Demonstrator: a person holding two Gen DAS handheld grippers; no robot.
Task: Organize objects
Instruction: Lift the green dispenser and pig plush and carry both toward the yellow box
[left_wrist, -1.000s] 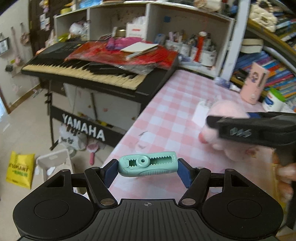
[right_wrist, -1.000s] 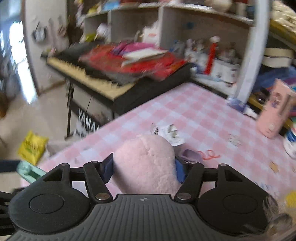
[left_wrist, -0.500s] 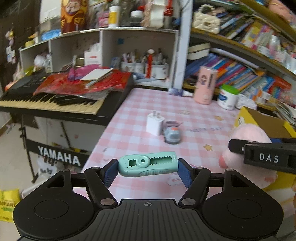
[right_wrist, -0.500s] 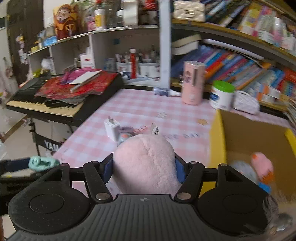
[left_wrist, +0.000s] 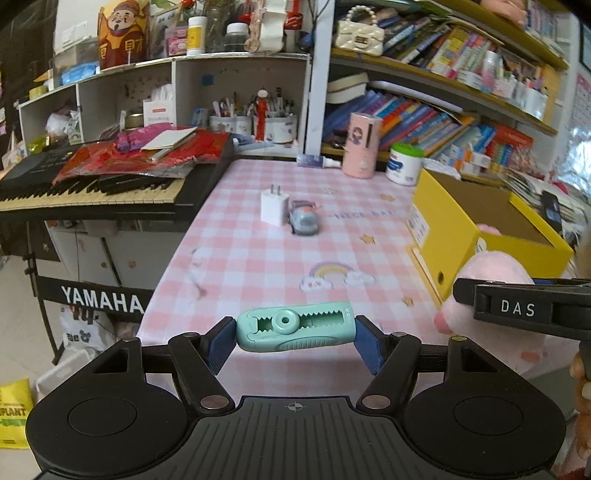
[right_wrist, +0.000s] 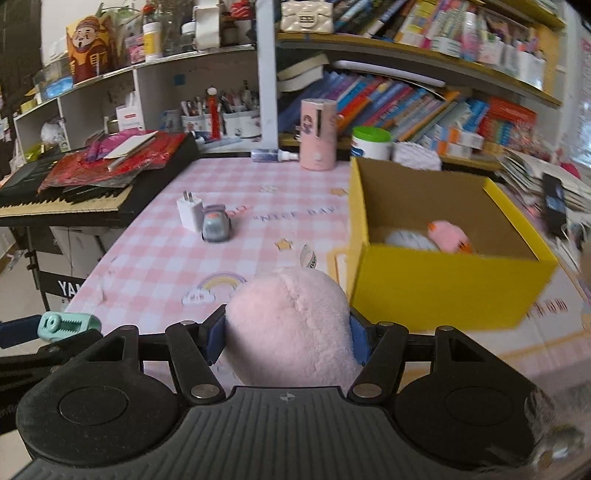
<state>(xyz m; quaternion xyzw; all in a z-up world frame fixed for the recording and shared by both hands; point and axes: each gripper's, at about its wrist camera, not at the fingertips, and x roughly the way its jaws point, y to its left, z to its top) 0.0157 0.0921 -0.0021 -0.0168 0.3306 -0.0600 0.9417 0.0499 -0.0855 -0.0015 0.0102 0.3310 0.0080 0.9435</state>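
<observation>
My left gripper (left_wrist: 295, 334) is shut on a teal correction-tape dispenser (left_wrist: 295, 326), held crosswise above the near edge of the pink checked table (left_wrist: 258, 258). My right gripper (right_wrist: 286, 338) is shut on a pink plush toy (right_wrist: 288, 325), held above the table just left of an open yellow box (right_wrist: 443, 280). The box holds a pink and white soft toy (right_wrist: 439, 238). In the left wrist view the plush (left_wrist: 495, 273) and the box (left_wrist: 450, 221) are at the right. A white charger plug (left_wrist: 274, 207) and a small grey toy car (left_wrist: 304, 220) stand mid-table.
A Yamaha keyboard (left_wrist: 92, 184) covered with red bags adjoins the table's left edge. A pink cylinder (left_wrist: 360, 146) and a green-lidded tub (left_wrist: 404, 164) stand at the table's back. Shelves of books and pen cups (right_wrist: 229, 118) rise behind.
Both grippers have swung right from the keyboard side toward the yellow box, each keeping its object. The box and the table's middle have come into view.
</observation>
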